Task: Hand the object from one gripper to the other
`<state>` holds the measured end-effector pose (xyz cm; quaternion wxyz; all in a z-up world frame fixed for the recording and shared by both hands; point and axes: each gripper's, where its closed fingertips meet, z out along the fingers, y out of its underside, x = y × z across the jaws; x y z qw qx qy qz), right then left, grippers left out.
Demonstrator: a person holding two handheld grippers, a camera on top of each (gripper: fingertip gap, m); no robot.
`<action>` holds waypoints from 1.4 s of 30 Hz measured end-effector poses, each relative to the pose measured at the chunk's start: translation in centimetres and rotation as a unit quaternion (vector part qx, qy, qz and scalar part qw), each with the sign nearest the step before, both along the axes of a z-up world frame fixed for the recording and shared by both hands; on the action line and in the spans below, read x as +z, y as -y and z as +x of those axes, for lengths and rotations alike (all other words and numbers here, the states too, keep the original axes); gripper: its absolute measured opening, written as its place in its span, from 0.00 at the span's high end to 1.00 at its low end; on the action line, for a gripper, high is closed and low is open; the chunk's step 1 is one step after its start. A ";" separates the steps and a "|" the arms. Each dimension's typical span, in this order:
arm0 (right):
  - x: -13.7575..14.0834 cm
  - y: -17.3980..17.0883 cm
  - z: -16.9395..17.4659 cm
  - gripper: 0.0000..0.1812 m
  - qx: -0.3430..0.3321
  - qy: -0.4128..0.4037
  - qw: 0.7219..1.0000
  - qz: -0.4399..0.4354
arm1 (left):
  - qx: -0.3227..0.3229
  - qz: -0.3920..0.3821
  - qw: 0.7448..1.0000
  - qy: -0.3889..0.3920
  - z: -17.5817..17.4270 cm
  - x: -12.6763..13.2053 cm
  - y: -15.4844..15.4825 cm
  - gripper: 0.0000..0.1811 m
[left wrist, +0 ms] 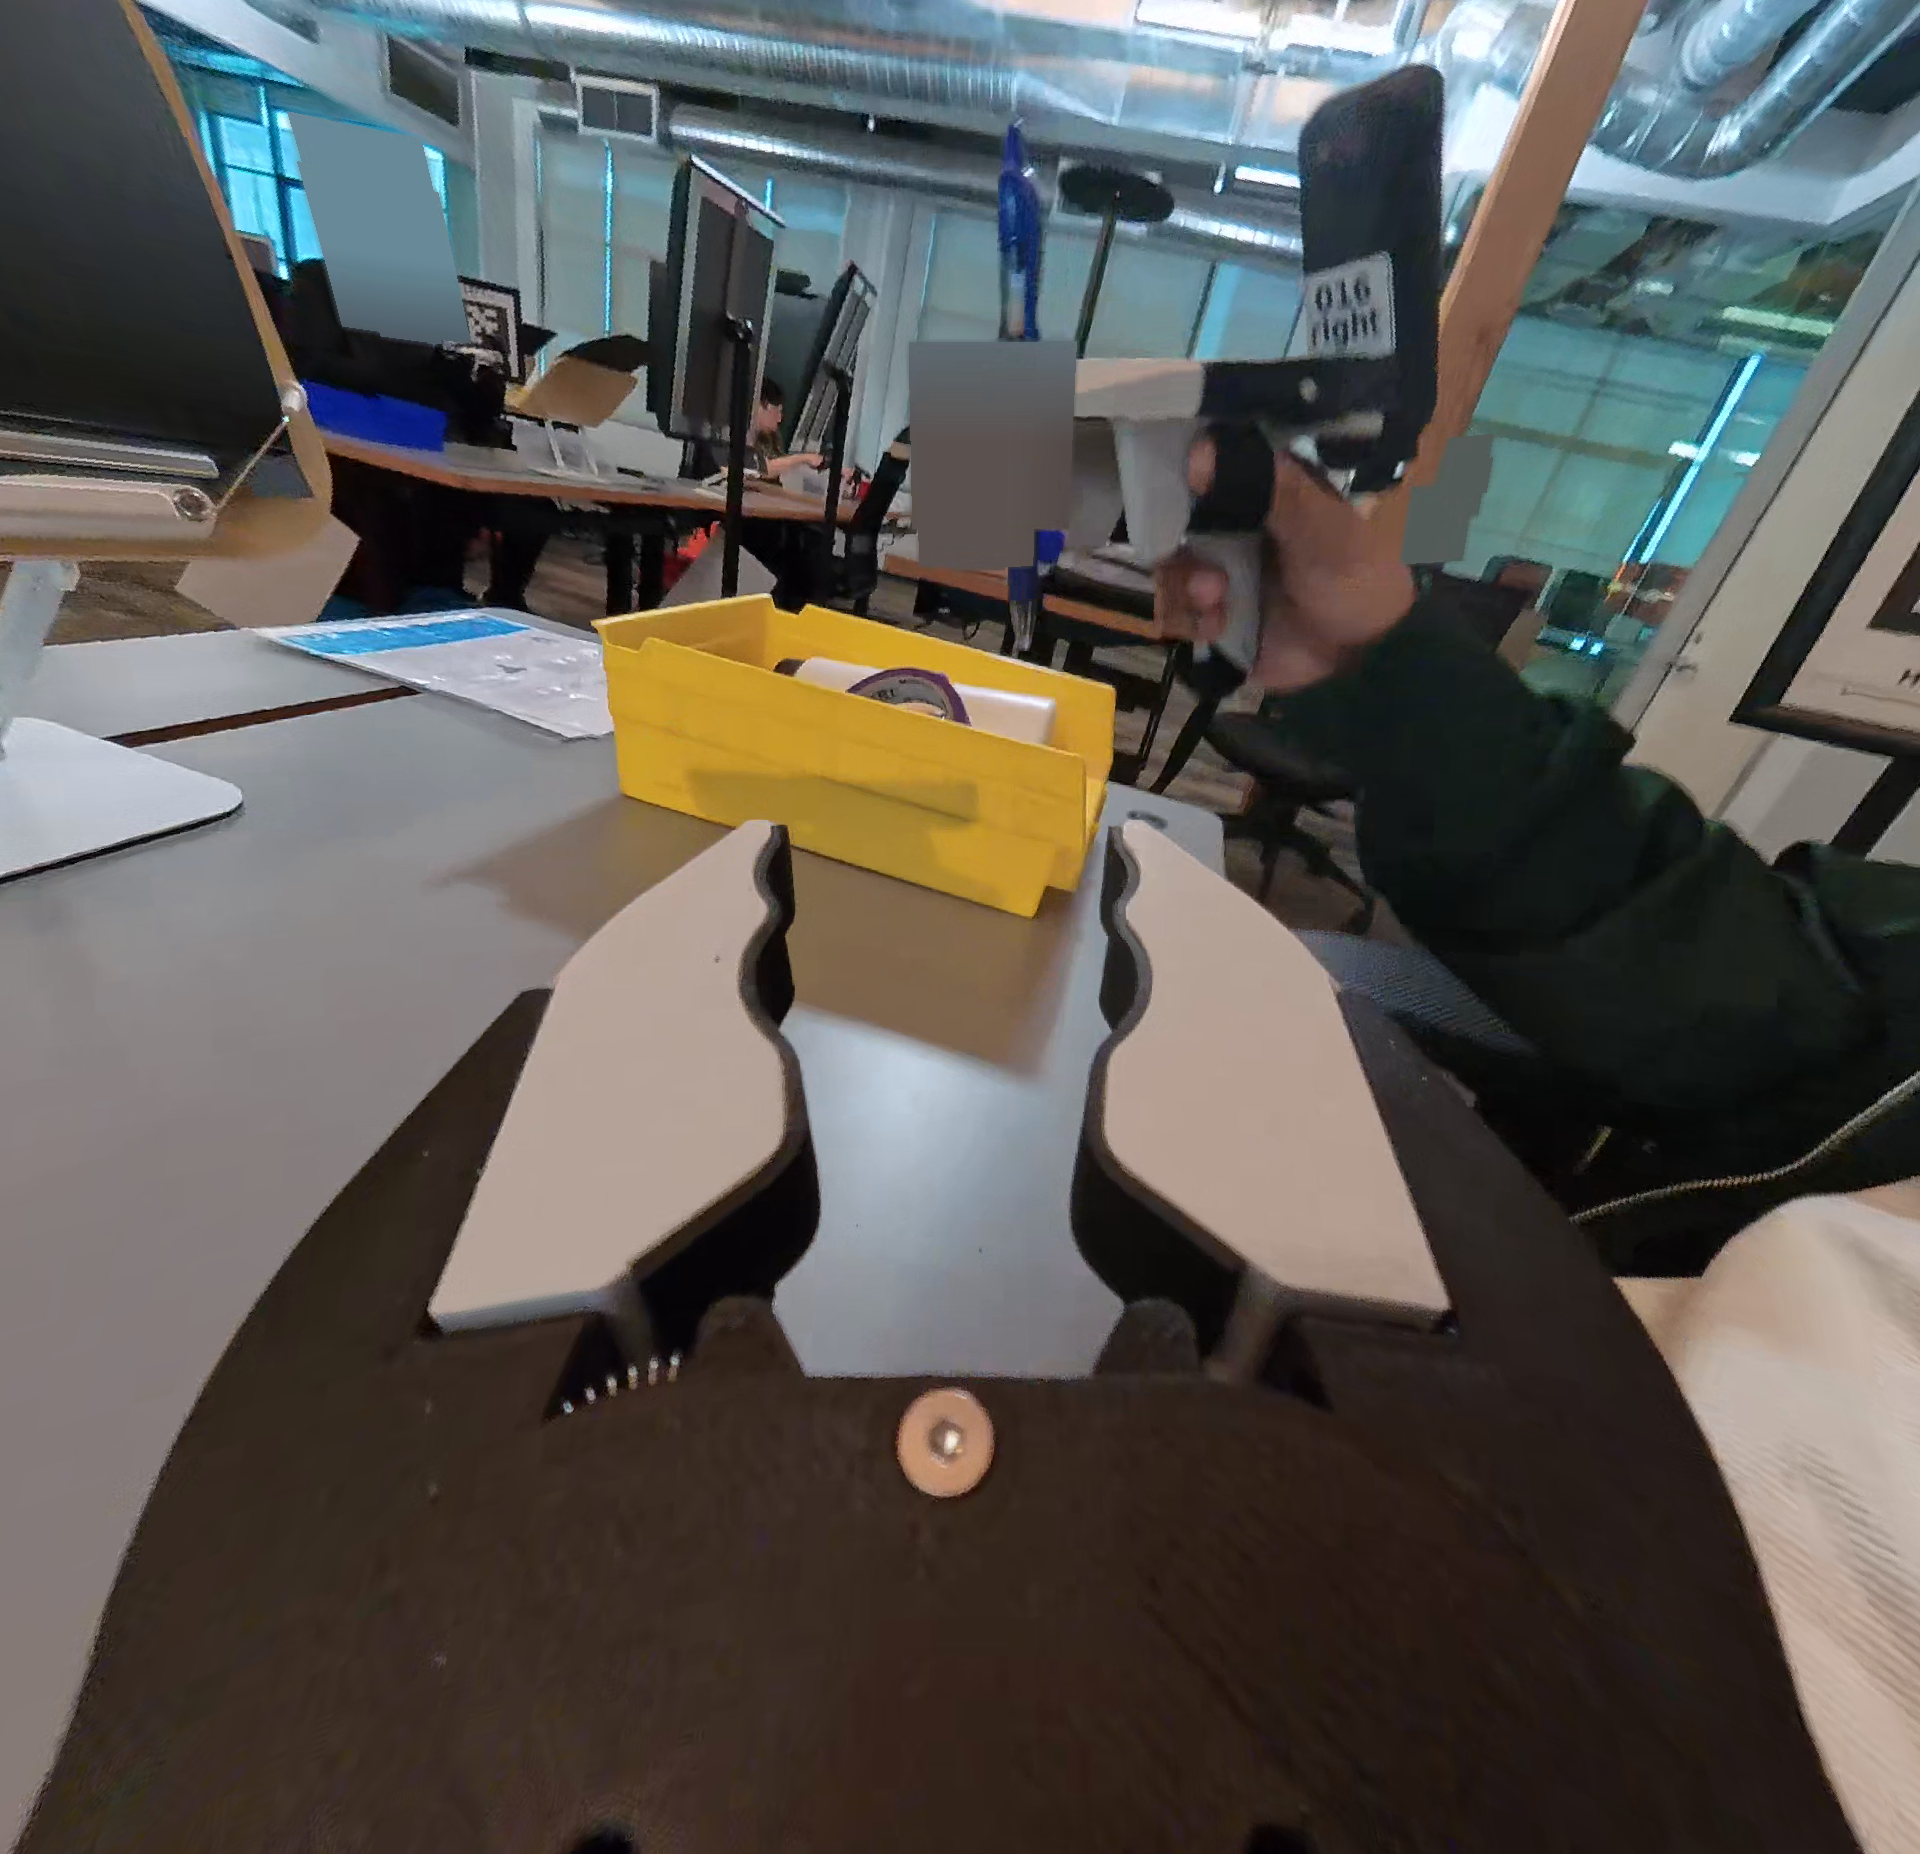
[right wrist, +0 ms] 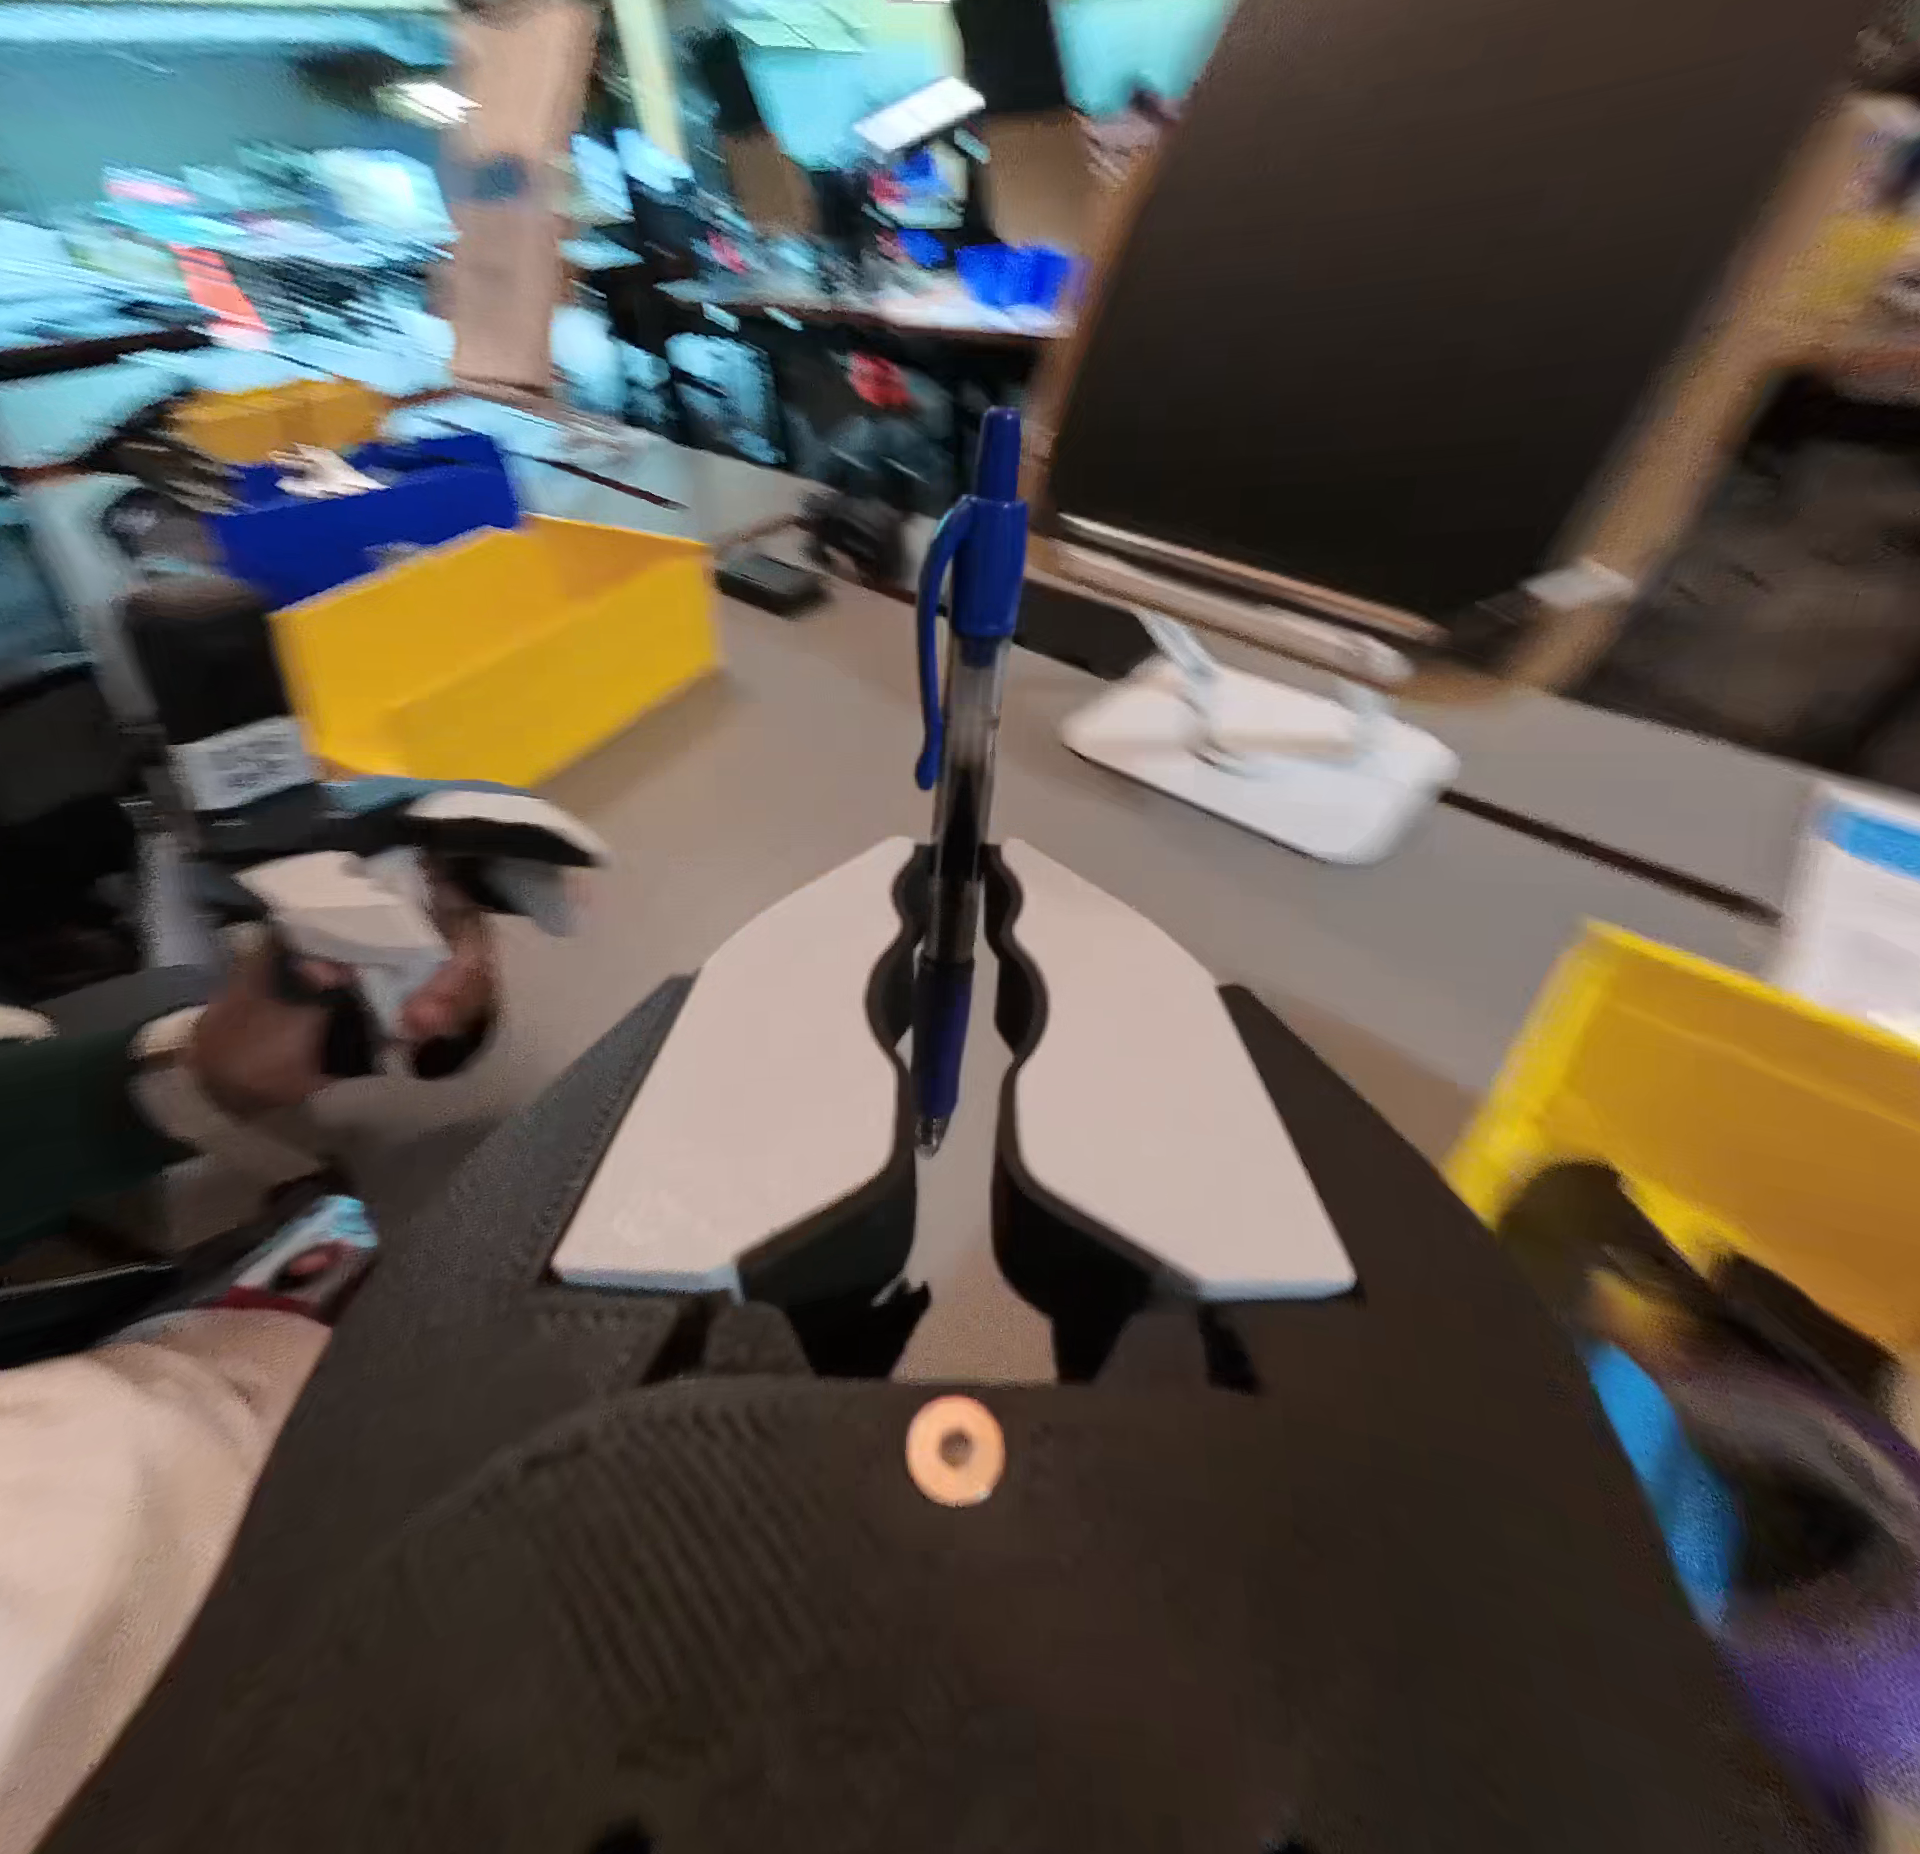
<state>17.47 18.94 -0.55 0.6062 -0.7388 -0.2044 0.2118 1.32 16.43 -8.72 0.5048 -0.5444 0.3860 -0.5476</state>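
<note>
Upright pen (right wrist: 961, 796), tip down, clamped by right gripper (right wrist: 958, 854); left gripper (left wrist: 945, 848) spread, empty

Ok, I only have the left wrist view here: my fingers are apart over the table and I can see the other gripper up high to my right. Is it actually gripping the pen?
Observer: Yes. In the right wrist view the right gripper is shut on the blue pen, fingers clamped on the clear barrel just above the blue grip.
Operator: Which end points away from it?
Observer: The clicker and clip end; the writing tip sits back between the fingers.
Operator: Does that view show my gripper?
Observer: Yes, the left gripper shows blurred at its left edge, lower than the pen.
</note>
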 end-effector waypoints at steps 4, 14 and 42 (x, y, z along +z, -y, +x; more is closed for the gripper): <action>-4.1 -0.4 12.4 0.95 -0.167 0.010 0.979 -0.118 | 0.004 0.029 0.999 -0.044 0.8 -1.1 0.5 0.68; -10.9 -1.6 17.4 0.95 -0.226 -0.020 0.950 -0.216 | -0.005 0.048 0.995 -0.089 2.1 -2.8 1.0 0.68; -3.2 0.1 -8.0 0.69 0.106 -0.126 0.986 -0.014 | 0.038 0.026 0.995 -0.089 0.5 -3.1 -1.4 0.70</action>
